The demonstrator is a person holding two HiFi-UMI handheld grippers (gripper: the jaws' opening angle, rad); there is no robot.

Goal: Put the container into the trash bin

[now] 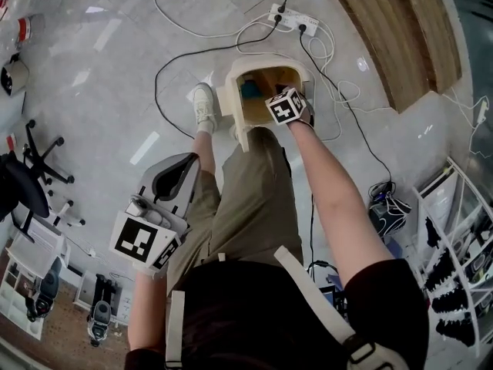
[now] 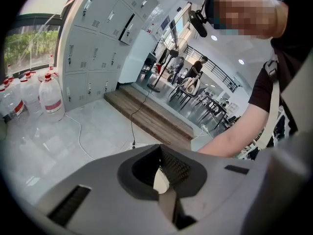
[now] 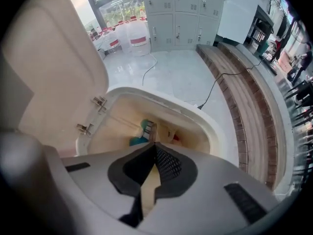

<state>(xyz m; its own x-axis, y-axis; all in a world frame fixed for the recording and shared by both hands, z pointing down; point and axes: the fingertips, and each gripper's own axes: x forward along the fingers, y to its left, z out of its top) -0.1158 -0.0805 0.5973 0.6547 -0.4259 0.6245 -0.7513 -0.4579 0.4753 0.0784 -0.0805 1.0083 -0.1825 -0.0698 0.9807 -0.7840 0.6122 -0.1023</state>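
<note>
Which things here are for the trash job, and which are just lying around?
For the job:
- trash bin, lid up
- teal thing inside it, maybe the container
- right claw, shut and empty, above the bin

Just lying about:
- left claw, shut, empty, at the person's side
- power strip
- office chair
- water bottles

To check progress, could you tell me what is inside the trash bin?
A teal item and something red; the right hand-held gripper hides the rest.
</note>
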